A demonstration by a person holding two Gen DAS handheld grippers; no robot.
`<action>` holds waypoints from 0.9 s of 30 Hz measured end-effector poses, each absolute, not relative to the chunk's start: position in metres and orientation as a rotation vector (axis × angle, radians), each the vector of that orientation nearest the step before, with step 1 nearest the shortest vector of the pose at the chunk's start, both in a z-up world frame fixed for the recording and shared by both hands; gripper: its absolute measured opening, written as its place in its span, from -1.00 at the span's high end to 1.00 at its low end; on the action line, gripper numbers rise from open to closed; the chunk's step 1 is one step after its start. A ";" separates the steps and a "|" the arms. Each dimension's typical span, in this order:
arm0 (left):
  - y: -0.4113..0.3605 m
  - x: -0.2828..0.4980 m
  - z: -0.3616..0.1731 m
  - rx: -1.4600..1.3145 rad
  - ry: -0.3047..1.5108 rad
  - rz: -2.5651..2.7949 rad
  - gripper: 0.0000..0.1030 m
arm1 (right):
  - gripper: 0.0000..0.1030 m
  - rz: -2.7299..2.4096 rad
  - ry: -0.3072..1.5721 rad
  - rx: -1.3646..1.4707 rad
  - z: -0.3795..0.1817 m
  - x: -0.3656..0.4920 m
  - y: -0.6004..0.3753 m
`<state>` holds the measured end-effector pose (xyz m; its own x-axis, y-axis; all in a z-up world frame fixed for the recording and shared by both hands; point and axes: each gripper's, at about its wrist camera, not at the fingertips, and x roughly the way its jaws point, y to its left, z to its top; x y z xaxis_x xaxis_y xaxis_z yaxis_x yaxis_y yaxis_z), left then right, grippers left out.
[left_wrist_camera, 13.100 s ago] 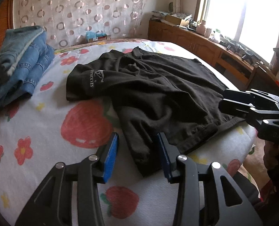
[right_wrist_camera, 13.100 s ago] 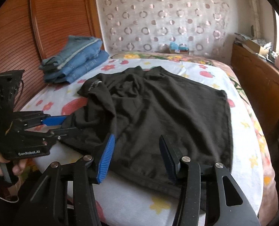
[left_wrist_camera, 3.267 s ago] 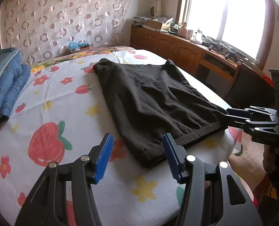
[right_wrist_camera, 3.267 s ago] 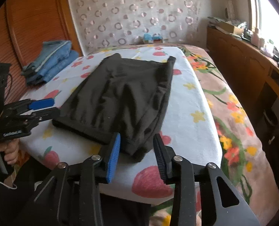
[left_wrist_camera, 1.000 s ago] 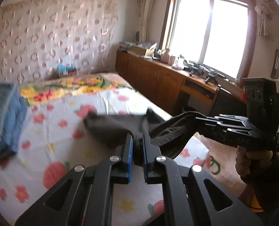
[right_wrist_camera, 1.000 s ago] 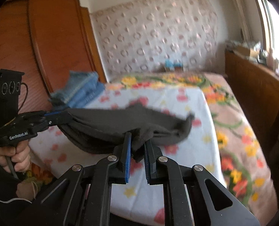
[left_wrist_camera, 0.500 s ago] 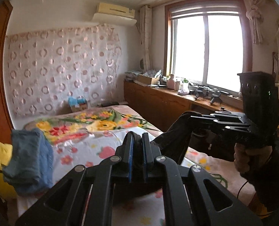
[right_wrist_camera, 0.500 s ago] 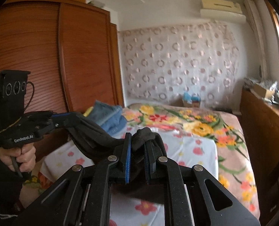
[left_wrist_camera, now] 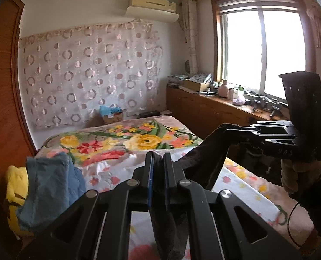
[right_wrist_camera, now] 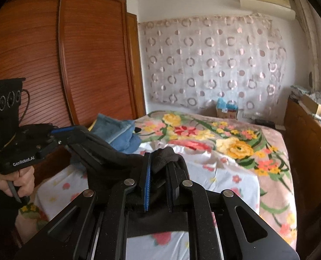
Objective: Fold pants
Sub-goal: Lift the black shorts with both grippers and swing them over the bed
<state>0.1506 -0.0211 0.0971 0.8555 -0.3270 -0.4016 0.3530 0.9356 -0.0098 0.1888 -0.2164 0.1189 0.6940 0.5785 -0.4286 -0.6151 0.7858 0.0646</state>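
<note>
Pants (right_wrist_camera: 117, 158) off bed (right_wrist_camera: 230, 179), strung in air between us, hanging at 6 o'clock. Left tool (left_wrist_camera: 157, 162) clamped on one end, right tool (right_wrist_camera: 158, 166) pinching other. Fold only mid-way, we reckon; laying down and squaring left.

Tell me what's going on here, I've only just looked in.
A person holds a claw in each hand, and both are shut on the black pants. The left claw and the right claw pinch one edge between them, so the pants hang above the flowered bed. Folded jeans lie by the wardrobe.
</note>
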 end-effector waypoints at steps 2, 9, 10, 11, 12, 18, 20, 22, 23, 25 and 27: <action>-0.019 0.169 0.103 0.065 0.403 -0.345 0.90 | 0.82 0.668 0.435 -0.085 0.124 0.204 -0.213; -0.019 0.200 0.118 0.082 0.368 -0.296 0.90 | 0.82 0.650 0.371 -0.059 0.146 0.247 -0.213; -0.019 0.201 0.122 0.082 0.371 -0.296 0.90 | 0.82 0.651 0.375 -0.058 0.144 0.247 -0.213; -0.019 0.201 0.118 0.081 0.381 -0.295 0.90 | 0.82 0.652 0.384 -0.059 0.137 0.244 -0.213; -0.019 0.200 0.110 0.082 0.400 -0.297 0.90 | 0.82 0.654 0.404 -0.064 0.129 0.243 -0.212; -0.022 0.182 0.066 0.070 0.492 -0.317 0.90 | 0.82 0.637 0.537 -0.112 0.077 0.226 -0.201; -0.027 0.172 0.058 0.074 0.506 -0.326 0.90 | 0.82 0.626 0.563 -0.125 0.067 0.216 -0.199; -0.029 0.162 0.055 0.082 0.516 -0.335 0.90 | 0.82 0.624 0.574 -0.128 0.061 0.204 -0.200; -0.030 0.157 0.054 0.087 0.518 -0.339 0.90 | 0.82 0.623 0.578 -0.121 0.058 0.196 -0.202; -0.029 0.142 0.052 0.094 0.516 -0.346 0.90 | 0.82 0.622 0.584 -0.113 0.056 0.186 -0.202; -0.026 0.129 0.048 0.088 0.524 -0.357 0.90 | 0.82 0.624 0.594 -0.103 0.050 0.174 -0.203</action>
